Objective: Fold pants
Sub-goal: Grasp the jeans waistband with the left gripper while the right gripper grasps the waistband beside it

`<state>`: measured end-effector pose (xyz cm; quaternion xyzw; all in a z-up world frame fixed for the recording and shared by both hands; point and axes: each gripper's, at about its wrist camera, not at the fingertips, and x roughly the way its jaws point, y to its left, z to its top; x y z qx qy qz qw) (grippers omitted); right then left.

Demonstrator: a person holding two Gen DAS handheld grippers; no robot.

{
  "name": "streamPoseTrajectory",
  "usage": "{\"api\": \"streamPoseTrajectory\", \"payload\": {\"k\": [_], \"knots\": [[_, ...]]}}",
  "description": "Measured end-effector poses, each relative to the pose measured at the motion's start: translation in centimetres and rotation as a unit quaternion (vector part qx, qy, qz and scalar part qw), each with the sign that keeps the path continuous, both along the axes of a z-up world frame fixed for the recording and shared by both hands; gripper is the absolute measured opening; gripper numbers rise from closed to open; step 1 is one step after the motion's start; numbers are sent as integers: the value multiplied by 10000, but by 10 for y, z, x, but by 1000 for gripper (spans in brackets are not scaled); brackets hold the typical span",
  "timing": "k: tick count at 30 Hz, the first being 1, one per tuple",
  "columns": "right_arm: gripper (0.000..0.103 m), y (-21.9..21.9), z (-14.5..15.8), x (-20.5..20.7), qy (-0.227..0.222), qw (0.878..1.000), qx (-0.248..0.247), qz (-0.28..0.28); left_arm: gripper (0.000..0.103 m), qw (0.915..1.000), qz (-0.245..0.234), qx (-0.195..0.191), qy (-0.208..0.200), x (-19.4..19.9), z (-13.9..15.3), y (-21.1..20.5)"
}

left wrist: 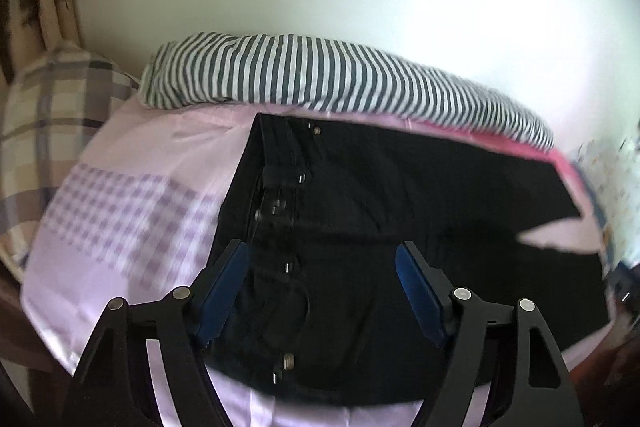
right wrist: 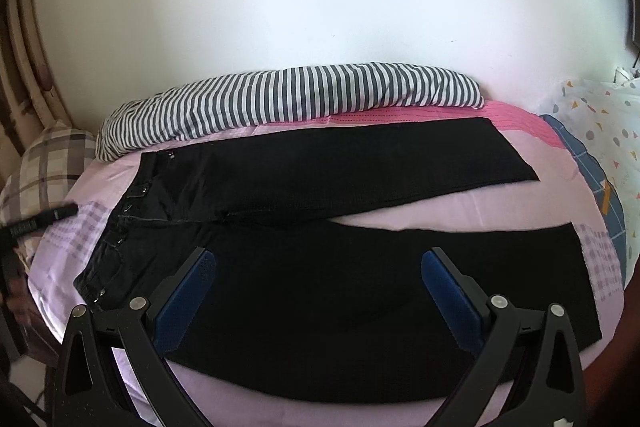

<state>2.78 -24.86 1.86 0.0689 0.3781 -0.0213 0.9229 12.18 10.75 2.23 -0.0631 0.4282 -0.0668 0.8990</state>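
Black pants [right wrist: 320,167] lie flat on the bed, waistband [right wrist: 128,211] to the left and the two legs spread apart toward the right. In the left wrist view the pants [left wrist: 400,187] fill the middle, and the waistband [left wrist: 276,195] with its metal buttons runs up between my fingers. My left gripper [left wrist: 322,247] hovers over the waist end, open, with nothing pressed between its blue pads. My right gripper [right wrist: 317,253] stands open over the near leg, its pads apart and not pinching cloth.
The bed has a pale pink sheet [left wrist: 140,167]. A striped rolled blanket [right wrist: 280,99] lies along the white wall behind the pants. A plaid pillow [right wrist: 48,163] sits at the left and a white patterned pillow [right wrist: 600,123] at the right. A black tool part [right wrist: 48,217] pokes in from the left edge.
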Motion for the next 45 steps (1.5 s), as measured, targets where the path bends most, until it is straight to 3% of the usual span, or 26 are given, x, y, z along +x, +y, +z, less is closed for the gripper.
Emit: {"api": "streamPoseTrajectory", "payload": {"k": [2,7,14,19,29,40,44,45], "knots": [[102,2,-3,11,50,10000,-20,10,76,9987,-24,-497,99,26,0,18],[102,7,-14,38,201,9998,-39,18,74,9909,168,-1288,358,87,-10,53],[102,13,-33,80,445,9990,26,73,63,9786,342,-1857,814,158,-45,78],[102,14,-44,113,595,9980,178,123,59,9638,429,-2296,1282,198,-87,90],[102,39,-56,171,628,9971,-59,437,55,9535,439,-2583,1488,236,-125,100],[102,57,-64,213,575,9946,-204,836,48,9515,92,-2711,1454,273,-135,89],[102,61,-67,236,560,9894,-285,1309,47,9554,52,-2643,1315,275,-134,86],[102,61,-69,242,586,9874,-259,1447,38,9560,78,-2639,1277,275,-134,86]]}}
